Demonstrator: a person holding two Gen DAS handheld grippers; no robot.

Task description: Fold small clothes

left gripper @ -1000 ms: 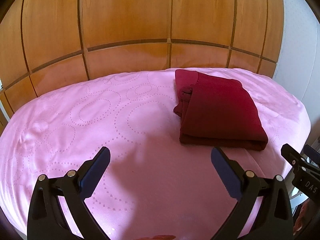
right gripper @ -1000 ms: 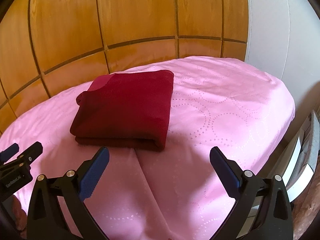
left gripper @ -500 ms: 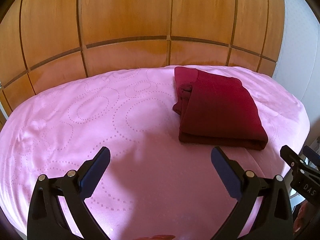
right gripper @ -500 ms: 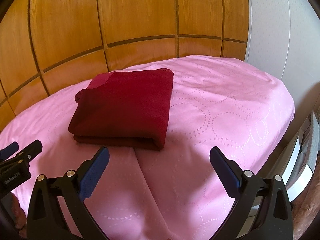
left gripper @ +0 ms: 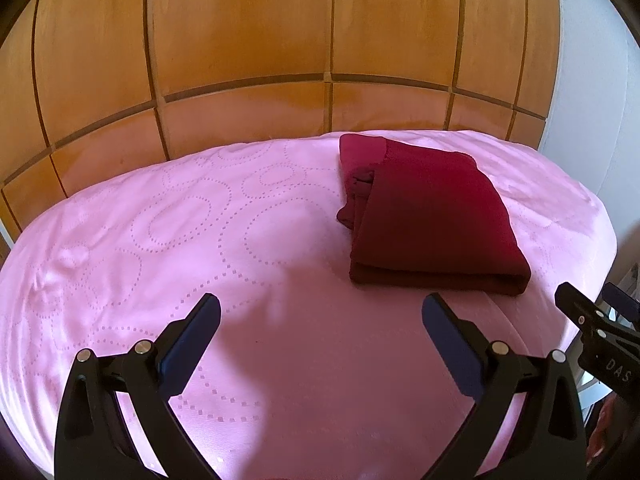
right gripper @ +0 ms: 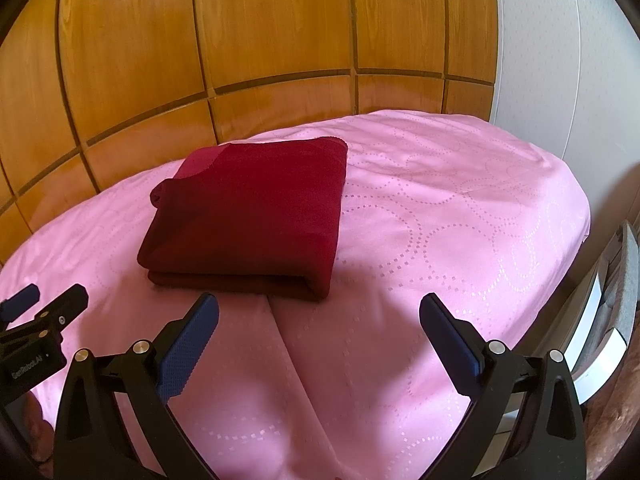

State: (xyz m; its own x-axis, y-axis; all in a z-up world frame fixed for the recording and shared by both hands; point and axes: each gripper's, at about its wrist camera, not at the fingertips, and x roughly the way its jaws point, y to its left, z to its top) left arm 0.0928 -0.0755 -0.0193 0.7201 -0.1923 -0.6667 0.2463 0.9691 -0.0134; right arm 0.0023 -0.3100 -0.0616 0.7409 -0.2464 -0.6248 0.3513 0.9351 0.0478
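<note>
- Left wrist view: your left gripper [left gripper: 320,316] hangs over the near part of the pink sheet [left gripper: 200,240], jaws spread wide, nothing btwn the blue pads [left gripper: 188,344].
- Same view: the dark red folded garment [left gripper: 432,216] lies flat on the sheet, far-right of the gripper, clear of both fingers. Thick fold edge faces near; looser layers show at its left side.
- Your right gripper [left gripper: 592,324] pokes in at the right edge of this view, near the sheet's right rim, just beside the garment's near-right corner but not touching it.
- Right wrist view: right gripper [right gripper: 319,314] is also spread wide w/ nothing held, hovering over the sheet's near part.
- Here the garment [right gripper: 248,212] sits ahead & slightly left. Its near fold edge is just beyond the left fingertip; contact can't be told.
- A crease in the sheet [right gripper: 292,360] runs from under the garment's near edge toward you, btwn the fingers.
- Left gripper [right gripper: 44,312] shows at the left edge of this view, apart from the garment.
- Wood panel wall [right gripper: 240,40] stands behind the sheet; a pale wall [right gripper: 560,60] is far right.
</note>
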